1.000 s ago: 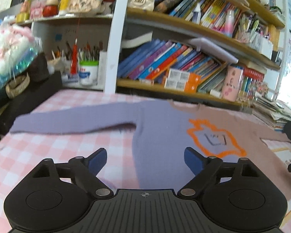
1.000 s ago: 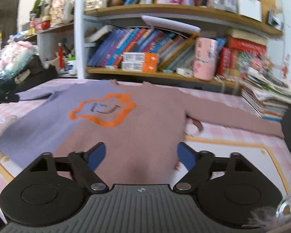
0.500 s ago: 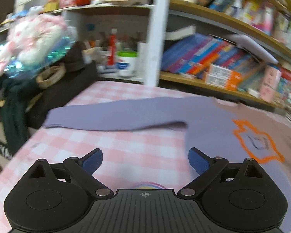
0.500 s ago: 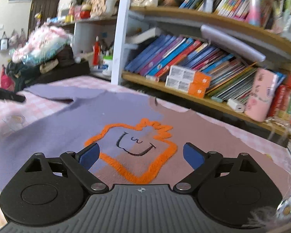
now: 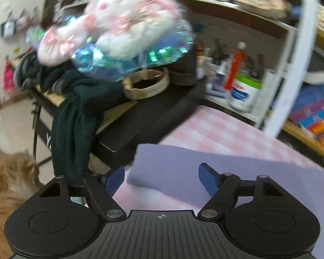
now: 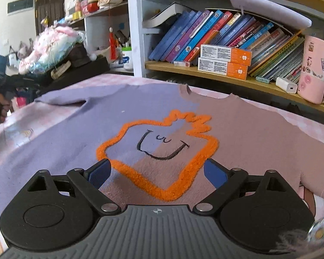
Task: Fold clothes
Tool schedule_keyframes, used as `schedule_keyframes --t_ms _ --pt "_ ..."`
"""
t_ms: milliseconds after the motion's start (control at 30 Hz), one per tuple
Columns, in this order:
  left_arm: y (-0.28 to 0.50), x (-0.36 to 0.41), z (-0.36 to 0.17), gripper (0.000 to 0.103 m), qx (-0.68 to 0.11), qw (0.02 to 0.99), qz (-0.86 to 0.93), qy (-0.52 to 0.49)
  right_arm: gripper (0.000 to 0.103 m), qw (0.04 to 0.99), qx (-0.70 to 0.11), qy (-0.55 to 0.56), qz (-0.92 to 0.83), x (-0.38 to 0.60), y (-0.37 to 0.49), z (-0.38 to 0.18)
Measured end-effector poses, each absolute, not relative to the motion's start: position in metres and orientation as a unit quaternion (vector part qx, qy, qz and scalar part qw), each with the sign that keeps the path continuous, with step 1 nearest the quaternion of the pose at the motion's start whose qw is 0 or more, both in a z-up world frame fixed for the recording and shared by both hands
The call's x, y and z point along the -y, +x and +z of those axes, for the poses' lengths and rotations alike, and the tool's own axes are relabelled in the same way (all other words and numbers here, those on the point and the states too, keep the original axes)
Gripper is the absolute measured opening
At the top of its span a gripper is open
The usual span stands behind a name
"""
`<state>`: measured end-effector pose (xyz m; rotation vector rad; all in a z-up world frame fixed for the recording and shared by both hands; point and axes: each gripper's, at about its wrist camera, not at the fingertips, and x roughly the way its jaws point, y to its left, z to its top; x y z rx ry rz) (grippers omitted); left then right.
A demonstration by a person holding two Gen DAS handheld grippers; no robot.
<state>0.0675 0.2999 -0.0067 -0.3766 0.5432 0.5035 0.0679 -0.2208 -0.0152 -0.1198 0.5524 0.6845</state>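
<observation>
While the left gripper [image 5: 162,176] is poised over the lilac sleeve cuff [image 5: 183,170], jaws just narrowed, nothing gripped, right gripper [image 6: 157,172] held wide open and empty above the sweater [image 6: 162,129], spread flat on the pink checked tablecloth [image 5: 216,127], bookshelf [image 6: 226,77] beyond.

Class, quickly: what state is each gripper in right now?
Left gripper: open, jaws just been closing, purple sleeve end between them, ungripped.
Right gripper: open, empty, over sweater.

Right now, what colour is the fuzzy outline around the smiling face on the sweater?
Orange; the fuzzy outline shows best in the right wrist view.
</observation>
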Motion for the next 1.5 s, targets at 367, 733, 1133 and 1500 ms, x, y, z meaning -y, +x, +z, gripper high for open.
schedule_keyframes --t_ms 367,733,1133,1500 --pt "0.077 -0.315 -0.024 0.054 -0.234 0.879 0.195 -0.366 0.093 0.901 -0.266 -0.053 0.339 0.221 0.066 -0.015" --pt "0.072 -0.292 -0.021 0.053 -0.235 0.883 0.191 -0.360 0.093 0.902 -0.268 -0.061 0.333 0.221 0.062 -0.014" --pt "0.063 -0.326 -0.029 0.003 -0.198 0.863 0.237 -0.400 0.068 0.943 -0.240 -0.035 0.228 0.277 0.036 -0.012" --pt "0.106 -0.202 0.072 0.003 -0.144 0.944 0.081 -0.287 0.026 0.932 -0.279 0.028 0.229 0.304 0.043 -0.021"
